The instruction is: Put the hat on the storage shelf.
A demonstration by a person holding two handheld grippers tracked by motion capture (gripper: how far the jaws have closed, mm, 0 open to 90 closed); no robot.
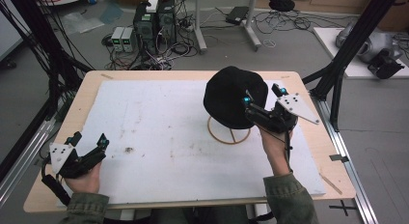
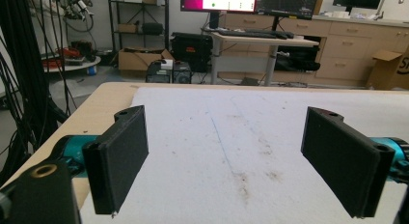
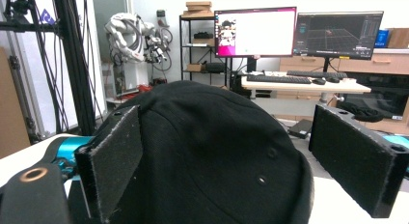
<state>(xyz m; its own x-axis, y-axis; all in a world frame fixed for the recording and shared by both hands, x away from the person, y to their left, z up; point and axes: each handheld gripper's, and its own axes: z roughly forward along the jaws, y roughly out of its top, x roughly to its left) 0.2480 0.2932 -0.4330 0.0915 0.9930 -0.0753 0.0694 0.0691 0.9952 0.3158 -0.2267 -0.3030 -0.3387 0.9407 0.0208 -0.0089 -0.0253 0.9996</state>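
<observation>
A black cap (image 1: 234,96) sits on a round wooden wire stand (image 1: 229,135) at the right of the white mat (image 1: 159,113). My right gripper (image 1: 263,94) is open at the cap's right side, one jaw over its crown and the other off its edge. In the right gripper view the cap (image 3: 212,137) bulges up between the jaws of the right gripper (image 3: 241,161); the left pad lies close against the fabric and the right pad stands apart from it. My left gripper (image 1: 90,138) rests open near the front left corner. In its own view the left gripper (image 2: 226,156) has nothing between its jaws.
The mat covers most of a wooden table (image 1: 87,89) and has brown stains (image 1: 129,149) near its middle. Black frame posts (image 1: 347,45) rise at the table's right and left. Computer boxes (image 1: 154,21) and cables lie on the floor beyond the far edge.
</observation>
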